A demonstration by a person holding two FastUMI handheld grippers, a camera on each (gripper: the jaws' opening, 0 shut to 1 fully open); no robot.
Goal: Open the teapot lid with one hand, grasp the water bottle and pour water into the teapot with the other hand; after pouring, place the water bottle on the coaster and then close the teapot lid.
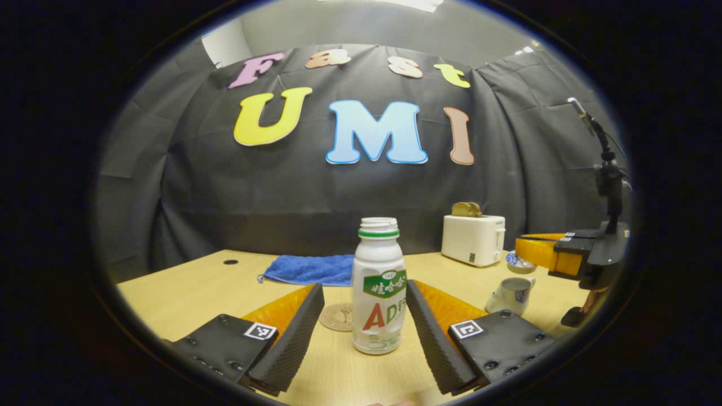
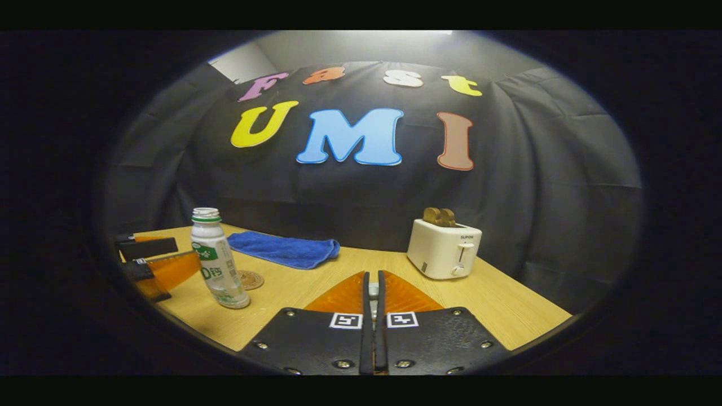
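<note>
The white water bottle [image 1: 378, 285] with a green neck ring stands upright and capless on the wooden table. My left gripper [image 1: 364, 288] is open, one finger on each side of the bottle at label height. Just behind the bottle lies the round coaster [image 1: 337, 317]. To the right sits the small white teapot [image 1: 510, 294], its top uncovered. Above it my right gripper [image 1: 522, 252] is shut on the teapot lid [image 1: 519, 263]. In the right gripper view the right gripper [image 2: 372, 277] is closed on a small pale piece, with the bottle [image 2: 219, 260], coaster [image 2: 251, 279] and left gripper [image 2: 161, 269] at the left.
A white toaster [image 1: 472, 239] with toast in it stands at the back right of the table, seen again as the toaster [image 2: 445, 248]. A folded blue cloth [image 1: 309, 269] lies at the back centre. Bare tabletop [image 1: 186, 287] stretches to the left.
</note>
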